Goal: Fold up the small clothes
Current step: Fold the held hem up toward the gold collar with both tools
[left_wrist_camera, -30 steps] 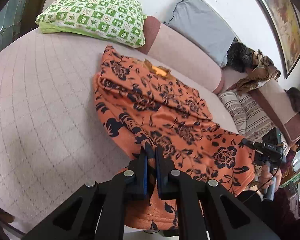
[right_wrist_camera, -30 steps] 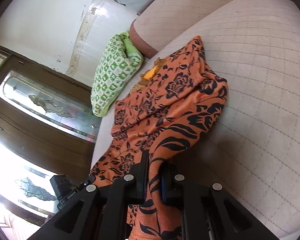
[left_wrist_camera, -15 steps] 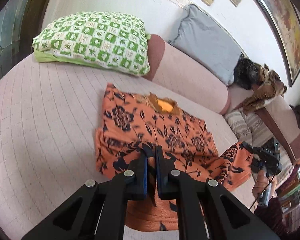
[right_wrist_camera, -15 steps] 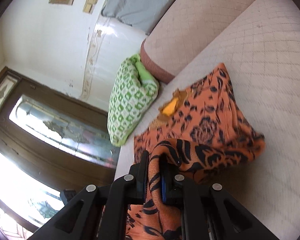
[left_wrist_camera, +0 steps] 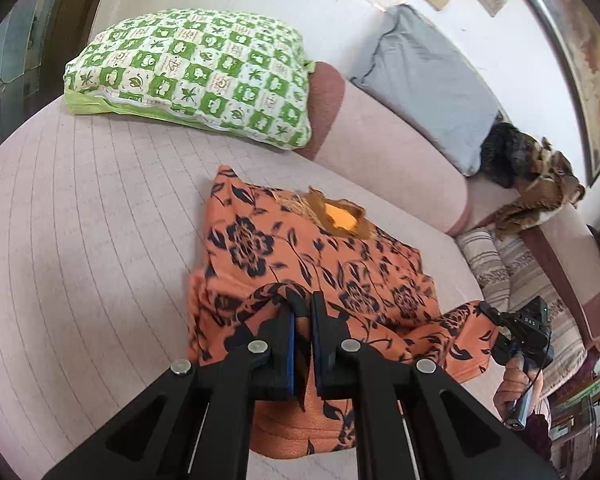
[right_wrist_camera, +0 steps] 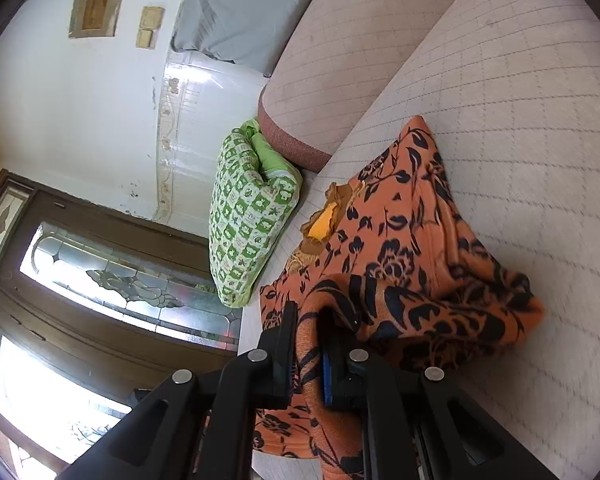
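The left gripper (left_wrist_camera: 303, 312) tilts down, clamped on a fold of the orange floral garment (left_wrist_camera: 284, 256); the right gripper (right_wrist_camera: 306, 320), seemingly rolled sideways, pinches another fold. The garment lies doubled over near the sofa seat's (left_wrist_camera: 80, 240) front edge.

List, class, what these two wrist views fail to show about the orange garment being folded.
- Orange garment: near hem hidden behind left gripper, left wrist view.
- Its type, shirt or dress: layers bunched, cannot tell.
- Right wrist view: fabric between the right gripper pads covers the grip; lower edge cut off.
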The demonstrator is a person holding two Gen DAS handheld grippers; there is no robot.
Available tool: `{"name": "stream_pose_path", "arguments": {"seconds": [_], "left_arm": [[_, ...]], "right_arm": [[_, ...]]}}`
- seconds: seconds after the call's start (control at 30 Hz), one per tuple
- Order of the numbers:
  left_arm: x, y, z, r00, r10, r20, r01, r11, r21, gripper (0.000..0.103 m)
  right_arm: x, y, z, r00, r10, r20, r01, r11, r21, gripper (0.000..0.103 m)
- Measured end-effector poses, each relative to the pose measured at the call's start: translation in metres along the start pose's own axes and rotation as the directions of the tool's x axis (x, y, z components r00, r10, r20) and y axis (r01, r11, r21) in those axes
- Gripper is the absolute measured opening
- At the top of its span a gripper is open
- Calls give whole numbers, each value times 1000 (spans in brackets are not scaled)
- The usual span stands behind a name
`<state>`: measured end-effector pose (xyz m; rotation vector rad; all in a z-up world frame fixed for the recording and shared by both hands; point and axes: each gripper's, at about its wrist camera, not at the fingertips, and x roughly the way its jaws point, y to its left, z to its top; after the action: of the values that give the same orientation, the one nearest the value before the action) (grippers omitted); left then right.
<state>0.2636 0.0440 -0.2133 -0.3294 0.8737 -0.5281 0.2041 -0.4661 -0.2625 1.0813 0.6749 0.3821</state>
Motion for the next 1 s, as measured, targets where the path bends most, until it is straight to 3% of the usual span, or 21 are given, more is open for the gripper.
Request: {"name": "stream_pose_path", "arguments": {"seconds": [0.2, 0.33, 0.37, 0.4, 0.43, 0.5, 0.57, 0.63, 0.7, 0.73, 0.77, 0.83, 0.9, 1.0], "left_arm": [[49, 11, 57, 998, 69, 5, -69, 997, -19, 7], [104, 43, 80, 984, 173, -43, -177, 975, -134, 8], [113, 51, 79, 977, 205, -54, -211, 963, -170, 8], [117, 58, 77, 970, 238, -52, -243, 948, -204, 8], [117, 64, 72, 964, 262, -32, -262, 935, -240, 8], [103, 66, 62, 955, 294, 42, -272, 923, -273, 8], [83, 61, 54, 933, 344, 105, -302, 907, -292, 13], [58, 44, 35, 914, 373, 162, -321, 906, -277, 30], [48, 15, 15, 891, 422, 165, -381, 895, -231, 35], [47, 5, 7, 890, 426, 162, -388, 895, -221, 35], [47, -6, -3, 902, 405, 149, -367, 901, -230, 35], [56, -21, -18, 921, 370, 124, -343, 919, -195, 35], [73, -29, -31, 934, 352, 66, -341, 930, -139, 35], [95, -27, -41, 951, 309, -21, -309, 944, -118, 35]], "right_arm": [[34, -14, 52, 998, 0, 61, -4, 998, 68, 10], [61, -51, 84, 997, -28, 75, 12, 978, 206, 18], [67, -60, 88, 997, -55, 60, 40, 974, 223, 32], [70, -68, 89, 996, -67, 53, 52, 970, 238, 56], [69, -74, 90, 997, -51, 56, 35, 968, 250, 65], [59, -80, 91, 996, 13, 93, -36, 966, 257, 70], [45, -77, 92, 991, -15, 136, -17, 972, 233, 74], [32, -63, 86, 988, -27, 151, 2, 987, 161, 74], [38, -33, 76, 995, -66, 73, 65, 998, 20, 64], [43, -16, 67, 993, -106, 46, 109, 992, -69, 60], [50, 2, 55, 990, -136, 20, 138, 977, -162, 54], [69, 35, 24, 987, -142, -81, 111, 945, -308, 44], [87, 55, -5, 974, -143, -173, 68, 924, -376, 44], [119, 70, -54, 939, -168, -300, 25, 903, -429, 44]]}}
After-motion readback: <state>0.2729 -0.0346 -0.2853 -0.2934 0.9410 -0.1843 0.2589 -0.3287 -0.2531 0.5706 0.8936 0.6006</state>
